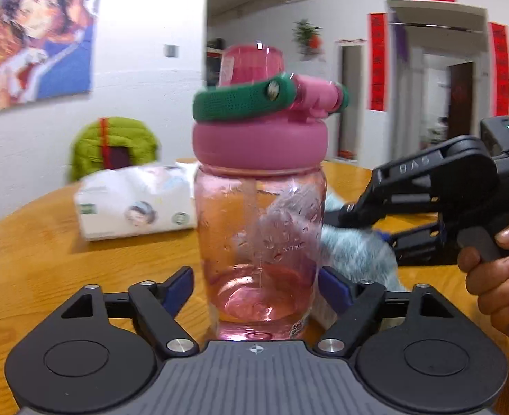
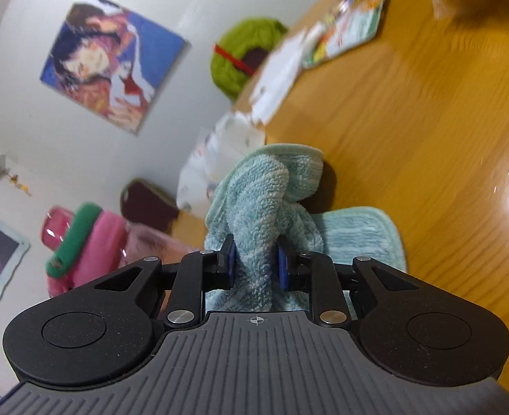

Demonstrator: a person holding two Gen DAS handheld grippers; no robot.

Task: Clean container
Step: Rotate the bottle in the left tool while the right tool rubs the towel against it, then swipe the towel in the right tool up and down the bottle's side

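Directly ahead of your left hand-held gripper (image 1: 256, 288) stands the pink bottle (image 1: 259, 242), upright on the desk (image 1: 29, 259). Its blue pads sit either side of the bottle's lower body; a narrow gap shows on the left side, and contact on the right side is hard to judge, so treat this hand-held gripper as open around the bottle rather than clamped on it. The bottle's base is cut off by the gripper housing. A pink screw lid (image 1: 259, 147) with a green carry strap (image 1: 240, 102) tops the bottle, and droplets cling to the clear wall, blurring the printed marking.

Your right hand-held gripper (image 2: 256, 264) is closed on a bunched fold of the teal cloth (image 2: 268, 207); both pads press into the pile. The rest of the cloth lies flat on the desk just beyond. In the left wrist view, your right hand (image 1: 496, 263) is wrapped around the gripper's trigger handle, partly cut off at the frame edge, and the cloth shows only as a blurred patch behind the bottle, just beside it on the right.

A white tissue pack (image 1: 136, 204) lies on the desk left of the bottle. Printed leaflets (image 2: 347, 31) at the far desk edge are too blurred to read. A green padded jacket (image 1: 114, 143) hangs beyond the desk, and a poster (image 1: 43, 38) is fixed to the wall. The right wrist view is tilted and shows the bottle only partly, at lower left.
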